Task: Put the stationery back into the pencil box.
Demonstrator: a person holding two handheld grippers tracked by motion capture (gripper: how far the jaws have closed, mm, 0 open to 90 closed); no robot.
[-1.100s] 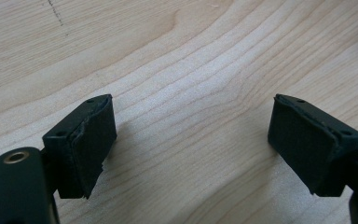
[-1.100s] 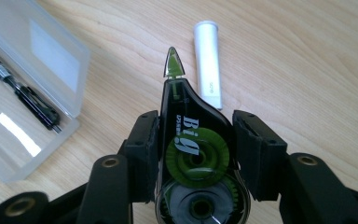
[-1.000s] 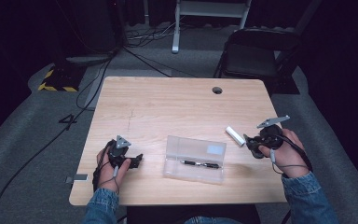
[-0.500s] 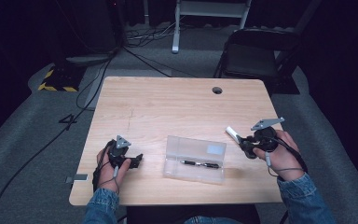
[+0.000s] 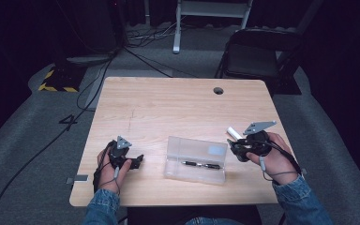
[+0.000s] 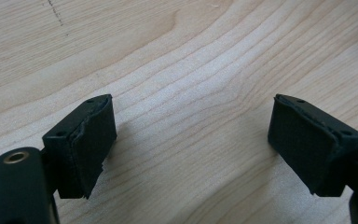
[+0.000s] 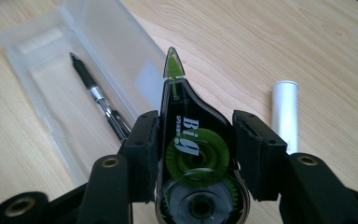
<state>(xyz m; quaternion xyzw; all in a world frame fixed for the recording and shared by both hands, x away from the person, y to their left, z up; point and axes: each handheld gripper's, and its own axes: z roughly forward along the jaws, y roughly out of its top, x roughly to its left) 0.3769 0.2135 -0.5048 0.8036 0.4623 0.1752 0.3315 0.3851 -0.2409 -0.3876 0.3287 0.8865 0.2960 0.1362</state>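
- On the wooden table [image 5: 178,108], seen from the high view, your right gripper [image 5: 236,149] hovers at the right side, just beside the right end of the clear plastic case [image 5: 196,159], with a dark thing between its jaws that is too small to name from up here.
- A white tube [image 5: 234,132] lies just far of that gripper, close to it.
- A black pen [image 5: 201,164] lies lengthwise inside the open case, toward its near side.
- Your left gripper [image 5: 138,159] sits low at the near left, well apart from the case, in your left hand [image 5: 108,166].
- In the left gripper view, your pads [image 6: 86,140] stand wide apart over bare wood grain, nothing between them, nothing touched.
- In the right gripper view, you're clamped on a correction tape dispenser [image 7: 193,140]: dark body, green wheel, green tip pointing away from you.
- Both of your pads [image 7: 142,149] press its flat sides, jaws about halfway in.
- That green tip reaches over the edge of the clear case, and the pen lies to its left inside.
- The white tube rests on the table to the right of the dispenser, apart from it.
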